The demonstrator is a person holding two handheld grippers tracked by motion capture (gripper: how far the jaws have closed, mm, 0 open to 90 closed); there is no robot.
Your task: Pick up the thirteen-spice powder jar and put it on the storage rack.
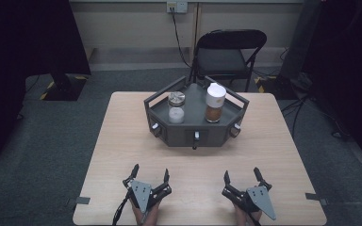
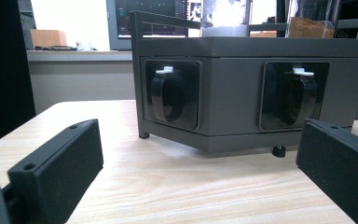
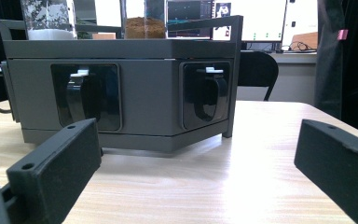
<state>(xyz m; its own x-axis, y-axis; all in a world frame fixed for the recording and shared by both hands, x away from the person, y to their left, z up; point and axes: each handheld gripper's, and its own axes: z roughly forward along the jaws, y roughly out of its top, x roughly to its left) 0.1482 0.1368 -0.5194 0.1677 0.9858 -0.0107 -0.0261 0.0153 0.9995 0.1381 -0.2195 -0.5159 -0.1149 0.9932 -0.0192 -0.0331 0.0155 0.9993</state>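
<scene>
A dark grey angular rack (image 1: 179, 136) stands at the middle of the wooden table (image 1: 122, 155), with a dark handle set into each of its front faces (image 2: 165, 95) (image 3: 81, 98). On its top tray stand a jar of white powder with a metal lid (image 1: 176, 107) and a taller jar of brown powder with a white lid (image 1: 215, 102). My left gripper (image 1: 150, 174) rests near the table's front edge, open and holding nothing. My right gripper (image 1: 241, 175) sits beside it to the right, also open and holding nothing. Both point toward the rack and stay well short of it.
A black folding chair (image 1: 228, 54) stands behind the table. Cables and dark stands lie on the floor at the back left and right. Tape tabs mark the table's front corners (image 1: 81, 200). Bare tabletop lies between the grippers and the rack.
</scene>
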